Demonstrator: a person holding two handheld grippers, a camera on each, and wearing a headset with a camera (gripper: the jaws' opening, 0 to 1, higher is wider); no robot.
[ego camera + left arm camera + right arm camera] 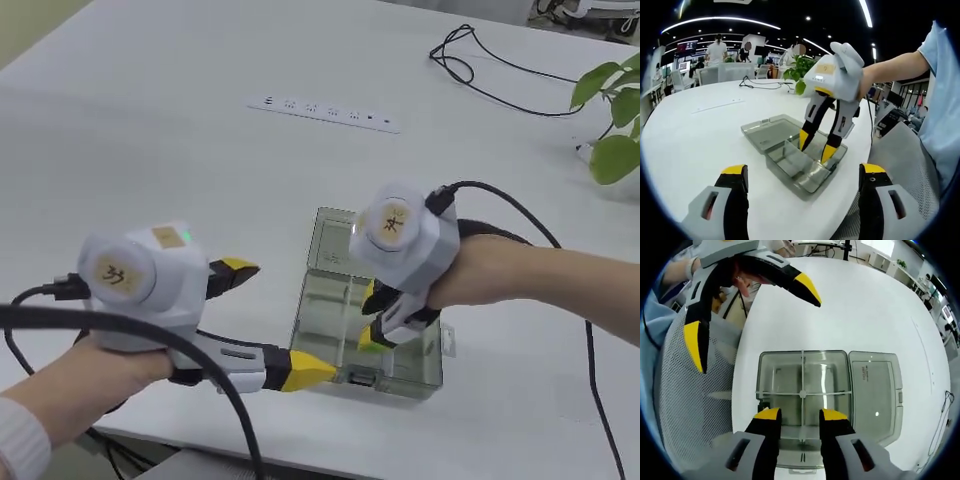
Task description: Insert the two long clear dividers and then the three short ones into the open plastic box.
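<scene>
box (pixel 780 372) open, crossed dividers (pixel 802 393) inside, lid (pixel 875 395) flat

Clear, glossy plastic box (pixel 780 375) on a smooth, matt white table (pixel 200 170).

Same scheme on both: left gripper (pixel 275 318) and right gripper (pixel 372 318) are pale grey-white with black jaws, yellow at the ends, plus a round tan sticker (pixel 118 277) on each. Box (pixel 790 370) is clear with a greenish-grey tint, and the dividers (pixel 802 393) are see-through too. Table (pixel 200 170) and power strip (pixel 325 113) are white, cables (pixel 500 92) black, plant (pixel 612 120) green, sleeve (pixel 940 100) light blue, and chair (pixel 695 405) grey dotted mesh.
</scene>
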